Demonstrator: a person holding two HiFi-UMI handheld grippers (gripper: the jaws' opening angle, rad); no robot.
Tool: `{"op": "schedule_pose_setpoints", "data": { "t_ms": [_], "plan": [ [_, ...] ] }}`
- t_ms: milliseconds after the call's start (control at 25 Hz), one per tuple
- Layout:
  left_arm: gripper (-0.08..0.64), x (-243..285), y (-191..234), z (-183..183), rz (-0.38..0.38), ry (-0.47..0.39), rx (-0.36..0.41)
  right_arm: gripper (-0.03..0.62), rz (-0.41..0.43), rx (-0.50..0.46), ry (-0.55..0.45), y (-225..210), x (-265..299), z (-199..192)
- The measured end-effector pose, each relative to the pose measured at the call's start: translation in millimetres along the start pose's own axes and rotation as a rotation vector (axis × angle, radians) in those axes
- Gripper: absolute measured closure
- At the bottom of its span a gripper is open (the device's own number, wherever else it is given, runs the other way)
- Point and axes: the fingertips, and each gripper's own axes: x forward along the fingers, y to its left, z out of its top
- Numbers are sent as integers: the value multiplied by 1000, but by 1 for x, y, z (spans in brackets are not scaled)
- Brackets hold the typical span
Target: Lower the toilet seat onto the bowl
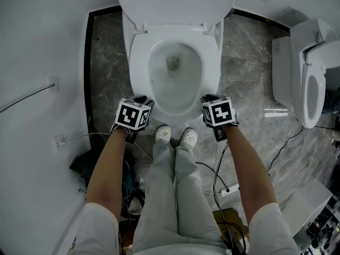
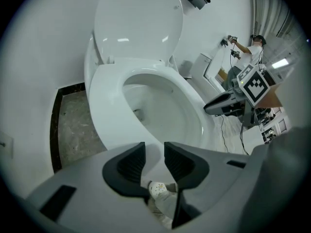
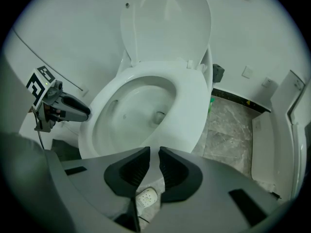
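A white toilet fills the head view, its ring seat (image 1: 211, 62) lying flat on the bowl (image 1: 175, 92). The lid (image 1: 175, 1) stands upright against the wall. My left gripper (image 1: 142, 100) hovers at the bowl's front left and my right gripper (image 1: 209, 98) at its front right, neither touching the seat. In the left gripper view the seat (image 2: 104, 106) lies ahead of the left gripper (image 2: 154, 155), whose jaws stand slightly apart with nothing between them. In the right gripper view the right gripper (image 3: 154, 163) shows a narrow empty gap, with the seat (image 3: 194, 101) beyond it.
A second toilet (image 1: 313, 84) stands at the right. Cables (image 1: 218, 179) and a power strip lie on the marble floor (image 1: 106, 62) behind my white shoes (image 1: 175, 137). A wall socket (image 1: 58, 141) with a cord is at the left.
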Motion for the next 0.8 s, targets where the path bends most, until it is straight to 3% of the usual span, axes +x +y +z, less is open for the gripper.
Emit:
{"op": "schedule_pose_setpoints", "data": {
  "t_ms": [440, 560, 720, 800],
  "plan": [
    [459, 15, 11, 1, 61, 2, -80, 519, -65, 20, 28, -6, 20, -9],
    [509, 15, 18, 0, 86, -12, -93, 548, -84, 12, 33, -9, 21, -8],
    [541, 14, 23, 0, 104, -21, -170, 557, -102, -16, 45, -10, 21, -8],
    [549, 14, 23, 0, 112, -22, -154, 562, -112, -14, 44, -11, 21, -6]
  ]
}}
